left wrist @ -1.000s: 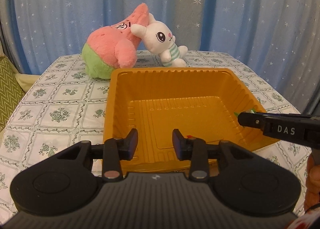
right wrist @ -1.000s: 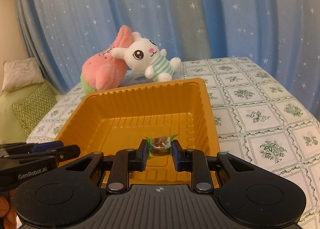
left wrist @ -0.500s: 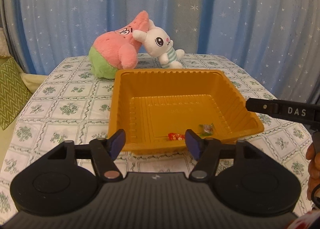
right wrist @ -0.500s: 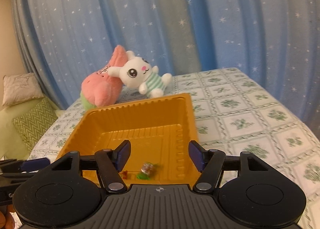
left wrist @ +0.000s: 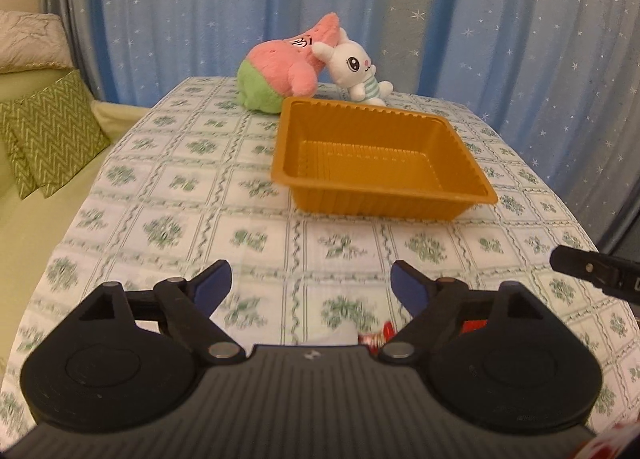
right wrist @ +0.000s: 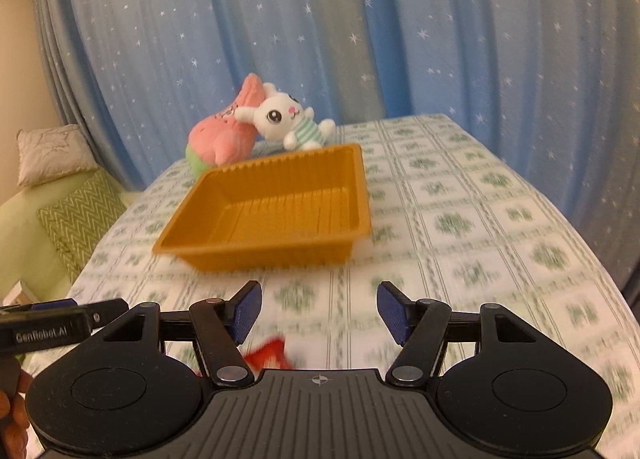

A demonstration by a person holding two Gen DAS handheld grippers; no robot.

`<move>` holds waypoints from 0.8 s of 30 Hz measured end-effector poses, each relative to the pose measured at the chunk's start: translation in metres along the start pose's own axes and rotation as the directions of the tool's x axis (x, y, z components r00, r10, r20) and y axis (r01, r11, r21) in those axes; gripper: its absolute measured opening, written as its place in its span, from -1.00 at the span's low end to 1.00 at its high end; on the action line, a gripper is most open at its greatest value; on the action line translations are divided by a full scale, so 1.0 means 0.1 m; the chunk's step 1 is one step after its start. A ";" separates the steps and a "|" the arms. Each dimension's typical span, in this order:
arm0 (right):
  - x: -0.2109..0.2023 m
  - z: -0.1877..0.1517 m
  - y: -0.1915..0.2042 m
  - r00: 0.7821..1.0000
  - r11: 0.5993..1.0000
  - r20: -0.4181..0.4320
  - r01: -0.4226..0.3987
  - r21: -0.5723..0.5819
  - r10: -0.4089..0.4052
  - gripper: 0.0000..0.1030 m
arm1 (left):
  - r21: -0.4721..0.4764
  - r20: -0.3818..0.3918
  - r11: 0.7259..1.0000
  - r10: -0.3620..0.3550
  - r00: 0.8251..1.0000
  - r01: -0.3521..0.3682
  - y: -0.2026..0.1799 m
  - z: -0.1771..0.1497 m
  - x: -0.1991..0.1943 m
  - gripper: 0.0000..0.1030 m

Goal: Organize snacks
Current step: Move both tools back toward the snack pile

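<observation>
Snacks next: we've pulled both grippers back from the orange tray [left wrist: 384,163], which a second ago sat right under our fingers and now stands well ahead on the checked tablecloth [left wrist: 168,219]. The left gripper [left wrist: 311,285] and right gripper [right wrist: 319,309] both hang wide apart, holding nothing. That suggests the last drop is done and we're heading for more. A red wrapper [right wrist: 269,355] peeks out just below our right fingers, blurred and half hidden. From this low angle, we can't see what lies on the tray's floor.
</observation>
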State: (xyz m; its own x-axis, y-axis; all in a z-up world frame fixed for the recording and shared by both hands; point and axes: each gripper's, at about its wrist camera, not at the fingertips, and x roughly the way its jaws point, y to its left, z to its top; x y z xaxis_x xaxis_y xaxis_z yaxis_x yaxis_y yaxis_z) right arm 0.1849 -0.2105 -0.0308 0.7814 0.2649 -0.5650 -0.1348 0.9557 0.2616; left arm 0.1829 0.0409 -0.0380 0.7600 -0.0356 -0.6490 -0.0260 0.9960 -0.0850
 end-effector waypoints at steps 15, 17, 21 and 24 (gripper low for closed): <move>-0.83 -0.63 -0.04 0.996 0.993 -0.083 0.032 0.113 -0.023 0.24 | -0.025 -0.036 0.999 0.036 0.999 -0.037 0.05 -0.55 -0.79 0.67; -0.87 -0.67 -0.02 0.996 0.993 -0.091 0.034 0.112 -0.024 0.24 | -0.023 -0.039 0.999 0.040 0.998 -0.041 0.04 -0.59 -0.84 0.67; -0.89 -0.76 0.02 0.994 0.993 -0.104 0.026 0.112 -0.014 0.24 | -0.026 -0.041 0.999 0.042 0.998 -0.043 0.04 -0.64 -0.90 0.67; -0.86 -0.77 0.06 0.994 0.993 -0.112 0.017 0.119 -0.003 0.24 | -0.020 -0.037 0.999 0.046 0.998 -0.047 0.03 -0.64 -0.91 0.67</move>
State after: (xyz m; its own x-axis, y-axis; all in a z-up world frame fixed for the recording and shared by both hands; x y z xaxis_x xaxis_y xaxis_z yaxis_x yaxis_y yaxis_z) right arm 0.0695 -0.2180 -0.0412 0.7088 0.2742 -0.6499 -0.0481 0.9380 0.3434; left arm 0.0720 0.0423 -0.0274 0.7334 0.0074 -0.6798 -0.0743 0.9948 -0.0694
